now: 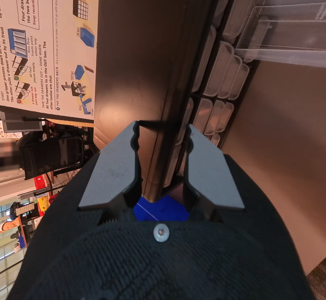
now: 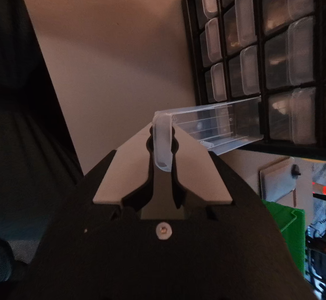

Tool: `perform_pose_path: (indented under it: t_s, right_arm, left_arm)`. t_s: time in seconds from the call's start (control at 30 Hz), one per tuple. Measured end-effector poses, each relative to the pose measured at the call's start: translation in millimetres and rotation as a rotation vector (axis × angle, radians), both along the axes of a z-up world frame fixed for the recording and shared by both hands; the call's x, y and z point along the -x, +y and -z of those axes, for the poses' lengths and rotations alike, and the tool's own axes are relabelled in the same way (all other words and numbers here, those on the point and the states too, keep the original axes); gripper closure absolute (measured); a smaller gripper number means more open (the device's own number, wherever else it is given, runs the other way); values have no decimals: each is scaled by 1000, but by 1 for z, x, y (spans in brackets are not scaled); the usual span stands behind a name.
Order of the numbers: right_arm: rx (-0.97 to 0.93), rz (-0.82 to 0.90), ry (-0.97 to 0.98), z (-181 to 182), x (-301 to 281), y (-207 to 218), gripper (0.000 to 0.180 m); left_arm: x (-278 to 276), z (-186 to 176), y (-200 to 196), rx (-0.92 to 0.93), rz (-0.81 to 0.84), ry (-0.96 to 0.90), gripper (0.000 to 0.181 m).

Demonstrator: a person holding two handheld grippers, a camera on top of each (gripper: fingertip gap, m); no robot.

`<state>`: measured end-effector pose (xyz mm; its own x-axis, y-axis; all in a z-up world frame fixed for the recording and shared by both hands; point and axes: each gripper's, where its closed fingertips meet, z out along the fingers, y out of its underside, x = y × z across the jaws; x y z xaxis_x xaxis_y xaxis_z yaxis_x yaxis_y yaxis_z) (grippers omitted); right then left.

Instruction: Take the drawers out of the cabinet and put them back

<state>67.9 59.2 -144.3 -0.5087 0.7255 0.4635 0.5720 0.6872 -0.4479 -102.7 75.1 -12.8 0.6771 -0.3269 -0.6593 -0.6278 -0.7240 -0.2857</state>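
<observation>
Pulling clear drawer (image 2: 217, 125) out of cabinet (image 2: 261, 58).
Right gripper (image 2: 162, 133) clamped on handle; left gripper (image 1: 163, 132) wide, at cabinet top. Next: straight pull out, cabinet braced.

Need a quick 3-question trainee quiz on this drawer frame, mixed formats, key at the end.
1. True or false: the right gripper is shut on the front tab of a clear drawer.
2. Multiple choice: that drawer is (a) fully shut, (b) partly out of the black cabinet, (c) lying in a bin.
3. Short answer: how do the left gripper jaws stand, and what are they over?

Key: 1 true. 2 b. 3 open, holding nothing, over the cabinet's top front edge.
</observation>
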Motion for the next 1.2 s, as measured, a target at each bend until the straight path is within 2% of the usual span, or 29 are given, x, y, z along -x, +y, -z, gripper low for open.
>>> perform_pose_path:
  t_s: [0.03,0.2,0.43,0.7,0.97,1.07,1.2]
  right_arm:
    - [11,0,0,0,-2,1,165]
    - [27,45,-24,-4,1,-2,166]
    - [-131,128,-113,2,-3,2,165]
    - [235,89,-41,-20,-4,-8,165]
    - [149,28,-46,-12,-1,-14,166]
    - [154,-32,-163,2,-9,-38,167]
    - [161,-48,-171,-6,-6,-59,168]
  left_arm:
    - [0,0,0,0,0,0,130]
    - [0,0,0,4,-1,6,130]
    - [0,0,1,5,9,1,130]
    - [0,0,1,-11,15,-4,130]
    - [0,0,1,-6,20,-1,130]
    - [0,0,1,4,17,10,129]
    - [0,0,1,17,9,26,130]
